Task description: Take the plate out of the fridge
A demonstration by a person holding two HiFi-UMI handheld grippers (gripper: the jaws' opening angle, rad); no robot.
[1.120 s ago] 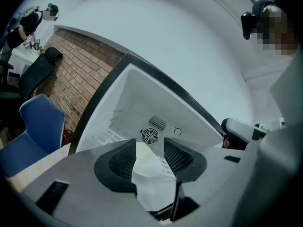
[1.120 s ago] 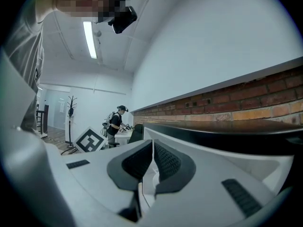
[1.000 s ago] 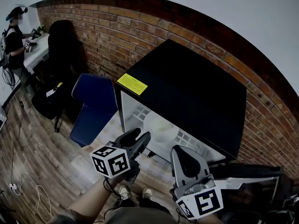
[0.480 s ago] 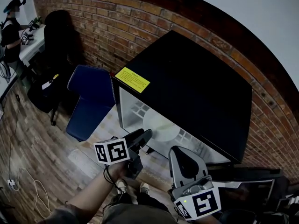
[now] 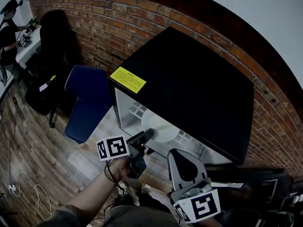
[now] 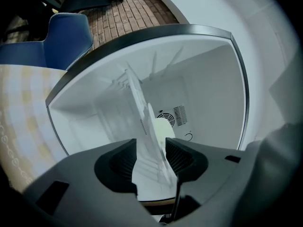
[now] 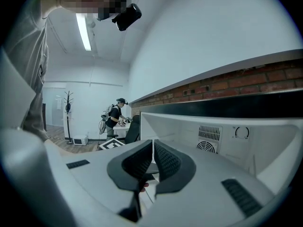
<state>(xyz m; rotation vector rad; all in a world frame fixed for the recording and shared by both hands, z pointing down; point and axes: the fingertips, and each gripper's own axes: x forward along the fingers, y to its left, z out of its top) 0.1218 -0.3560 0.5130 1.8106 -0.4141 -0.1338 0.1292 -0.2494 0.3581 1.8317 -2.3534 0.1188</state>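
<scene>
fridge is standing open at the centre of the head view. it is black on top with a yellow label near its left corner, and its white inside is facing the lower left. the plate is lying on the wire shelf inside, pale and round, near the front of the opening.

the left gripper is reaching up from the lower centre of the frame, its tips at the plate's near rim. in the left gripper view the tool is turned on its side, so shelf and plate are showing edge-on up the middle of the frame. the jaws are standing apart, one on each side of the plate's rim. whether the pads are pressing on it i cannot tell. a round fan vent is showing on the back wall, right of centre.

the right gripper is hanging at the lower centre of the head view, right of the left one, short of the opening and apart from the plate. in the right gripper view its jaws are sitting together but for a thin slit, with nothing between them.

a blue chair is standing left of the fridge near the brick wall, on a wood floor. a person is standing at a white table in the upper left corner.
</scene>
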